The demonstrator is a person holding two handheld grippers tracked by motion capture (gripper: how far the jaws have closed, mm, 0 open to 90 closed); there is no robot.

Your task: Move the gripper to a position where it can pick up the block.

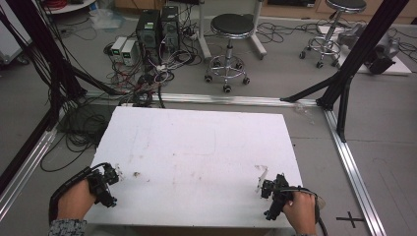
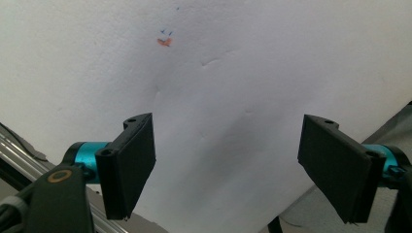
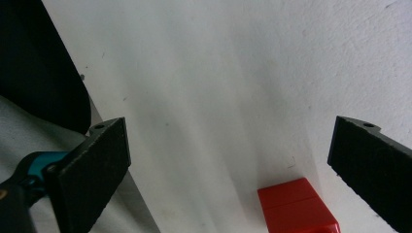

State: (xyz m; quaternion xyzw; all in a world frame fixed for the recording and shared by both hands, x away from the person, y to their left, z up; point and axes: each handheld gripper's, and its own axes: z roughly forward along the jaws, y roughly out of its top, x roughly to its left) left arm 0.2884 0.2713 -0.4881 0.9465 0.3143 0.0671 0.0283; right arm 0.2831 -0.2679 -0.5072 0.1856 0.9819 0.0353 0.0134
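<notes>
Left gripper (image 1: 114,177) held by left hand (image 1: 74,200) at near-left edge of white table (image 1: 196,147), jaws spread wide over bare surface; small orange and blue marks (image 2: 165,40) visible ahead in left gripper view. Right gripper (image 1: 265,188) gripped by right hand (image 1: 301,209) at near-right edge, jaws wide apart, nothing between. Red block (image 3: 297,206), glossy with seam across top, visible low in right gripper view, lying on table nearer right jaw
</notes>
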